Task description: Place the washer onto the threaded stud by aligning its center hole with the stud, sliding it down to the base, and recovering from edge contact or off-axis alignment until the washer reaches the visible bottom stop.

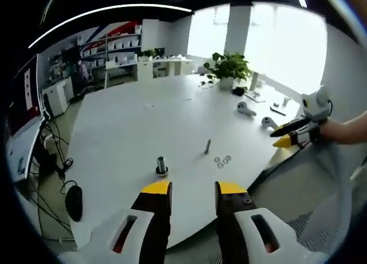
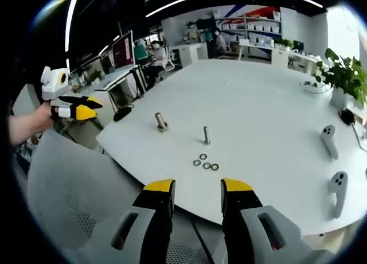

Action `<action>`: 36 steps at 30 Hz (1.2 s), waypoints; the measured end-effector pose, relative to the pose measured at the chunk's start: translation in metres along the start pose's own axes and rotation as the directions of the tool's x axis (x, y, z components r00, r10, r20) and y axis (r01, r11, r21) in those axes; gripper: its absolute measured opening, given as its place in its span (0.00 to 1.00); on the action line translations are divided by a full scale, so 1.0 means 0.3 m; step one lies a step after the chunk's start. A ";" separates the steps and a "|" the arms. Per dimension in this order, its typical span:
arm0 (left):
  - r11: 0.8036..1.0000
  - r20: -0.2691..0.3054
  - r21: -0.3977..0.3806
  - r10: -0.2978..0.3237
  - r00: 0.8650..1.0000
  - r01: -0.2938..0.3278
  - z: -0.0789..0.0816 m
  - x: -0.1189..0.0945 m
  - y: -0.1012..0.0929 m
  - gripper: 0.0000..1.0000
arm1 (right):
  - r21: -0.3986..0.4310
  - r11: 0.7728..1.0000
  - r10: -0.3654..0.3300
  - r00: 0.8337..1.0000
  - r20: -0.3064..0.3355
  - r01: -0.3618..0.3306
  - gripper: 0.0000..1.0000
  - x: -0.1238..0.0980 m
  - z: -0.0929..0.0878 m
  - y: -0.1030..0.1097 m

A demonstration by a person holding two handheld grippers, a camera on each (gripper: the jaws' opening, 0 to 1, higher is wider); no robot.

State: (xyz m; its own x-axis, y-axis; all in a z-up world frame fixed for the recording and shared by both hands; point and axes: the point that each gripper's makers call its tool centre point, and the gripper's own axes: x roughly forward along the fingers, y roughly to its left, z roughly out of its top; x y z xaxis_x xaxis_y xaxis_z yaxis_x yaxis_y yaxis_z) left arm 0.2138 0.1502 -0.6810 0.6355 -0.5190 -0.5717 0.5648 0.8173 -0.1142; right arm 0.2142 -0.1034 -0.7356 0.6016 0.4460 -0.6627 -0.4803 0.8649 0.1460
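On the big white table stand two upright studs. The thicker stud has a wide base; the thinner stud stands apart from it. Several small washers lie flat in a cluster by the thinner stud. My left gripper is open and holds nothing, just off the table's edge near the thicker stud; it appears again at the left. My right gripper is open and holds nothing, short of the table edge; it also appears at the right.
A potted plant stands at the table's far side. Two white hand controllers lie on the table. A grey mesh chair sits under my right gripper. Cables and a black mouse-like object lie on the floor.
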 end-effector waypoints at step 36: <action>0.972 0.034 0.205 -0.125 0.992 0.115 -0.009 0.017 -0.124 0.25 | -0.038 0.999 -0.041 0.996 -0.080 0.038 0.35 0.006 -0.045 -0.016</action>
State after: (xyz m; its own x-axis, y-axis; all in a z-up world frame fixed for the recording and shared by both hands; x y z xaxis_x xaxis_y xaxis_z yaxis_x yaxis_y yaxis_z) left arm 0.1945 0.1177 -0.6818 0.5776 -0.6250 -0.5251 0.7301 0.6833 -0.0102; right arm 0.2090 -0.1097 -0.7476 0.5680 0.3901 -0.7247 -0.4806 0.8720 0.0927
